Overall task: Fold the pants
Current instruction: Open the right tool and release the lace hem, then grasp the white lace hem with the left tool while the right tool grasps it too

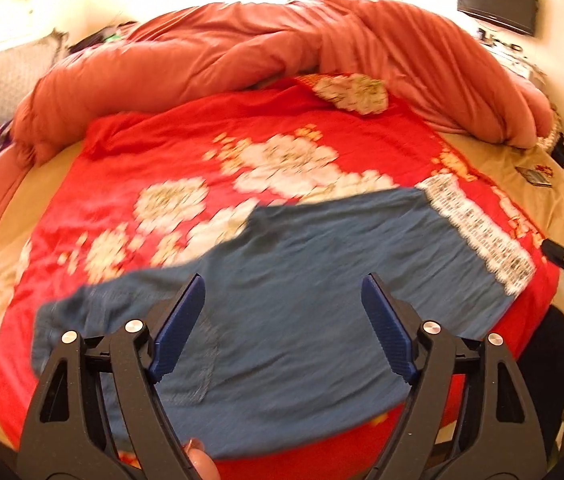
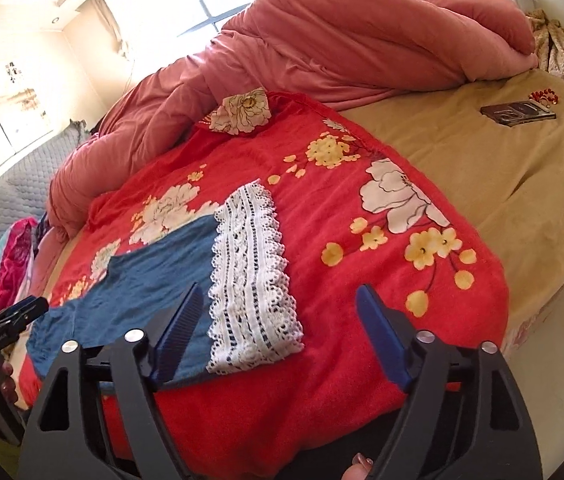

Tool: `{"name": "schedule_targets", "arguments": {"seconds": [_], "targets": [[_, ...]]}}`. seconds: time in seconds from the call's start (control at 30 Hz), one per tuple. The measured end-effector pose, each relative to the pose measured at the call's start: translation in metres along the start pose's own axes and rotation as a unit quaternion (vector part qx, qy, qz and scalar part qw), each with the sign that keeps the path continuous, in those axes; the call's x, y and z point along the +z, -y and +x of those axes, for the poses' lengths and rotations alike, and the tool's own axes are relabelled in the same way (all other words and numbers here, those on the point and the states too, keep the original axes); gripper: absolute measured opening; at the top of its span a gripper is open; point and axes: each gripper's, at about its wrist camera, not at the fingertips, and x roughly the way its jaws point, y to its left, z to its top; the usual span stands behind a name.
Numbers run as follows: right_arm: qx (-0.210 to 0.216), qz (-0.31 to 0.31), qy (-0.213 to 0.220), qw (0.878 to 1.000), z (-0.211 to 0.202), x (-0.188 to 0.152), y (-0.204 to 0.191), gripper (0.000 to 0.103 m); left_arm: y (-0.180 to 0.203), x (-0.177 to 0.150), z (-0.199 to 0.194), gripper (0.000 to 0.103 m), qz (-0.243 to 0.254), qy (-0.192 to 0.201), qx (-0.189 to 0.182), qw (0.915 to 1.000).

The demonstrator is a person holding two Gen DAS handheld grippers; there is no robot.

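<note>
Pants (image 1: 302, 300) flat on red blanket (image 2: 362, 360); both grippers (image 1: 282, 320) (image 2: 282, 324) spread, empty. Regrip lace hem (image 2: 250, 272) squarely, fold over evenly.

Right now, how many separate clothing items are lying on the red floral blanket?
1: the blue pants with a white lace hem lie flat on the red floral blanket, near its front edge. Nothing else rests on it, though the pink comforter may hide more.

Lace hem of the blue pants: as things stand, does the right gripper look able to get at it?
Probably yes. The right gripper stands open and empty just above the lace hem, which lies flat on the red blanket with nothing over it.
</note>
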Motion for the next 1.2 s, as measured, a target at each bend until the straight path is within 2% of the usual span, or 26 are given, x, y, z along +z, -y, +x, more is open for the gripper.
{"name": "schedule_targets", "arguments": {"seconds": [0.17,0.23,0.3,0.6,0.87,1.07,1.13,1.2], "targets": [[0.026,0.006,0.005,1.0,0.01,0.011,-0.007,0.08,0.032,0.034,0.02,0.077,0.036,0.003,-0.019,0.9992],[0.031,0.004,0.003,1.0,0.014,0.012,-0.01,0.086,0.044,0.044,0.028,0.077,0.048,0.003,-0.025,0.9985],[0.03,0.003,0.002,1.0,0.017,0.011,-0.011,0.086,0.058,0.056,0.041,0.079,0.059,0.0,-0.036,0.9976],[0.024,0.012,-0.01,1.0,0.029,0.002,-0.007,0.088,0.103,0.087,0.107,0.08,0.089,-0.051,-0.078,0.9916],[0.035,0.019,-0.03,0.999,0.04,-0.005,-0.004,0.088,0.122,0.112,0.152,0.08,0.107,-0.071,-0.097,0.987],[0.05,0.022,-0.036,0.998,0.045,-0.008,-0.004,0.088,0.127,0.123,0.18,0.08,0.147,-0.065,-0.081,0.9836],[0.052,0.023,-0.039,0.998,0.047,-0.008,-0.004,0.088,0.128,0.126,0.186,0.08,0.158,-0.067,-0.09,0.9812],[0.053,0.024,-0.043,0.997,0.05,-0.009,-0.004,0.089,0.132,0.125,0.192,0.077,0.163,-0.075,-0.116,0.977]]}}
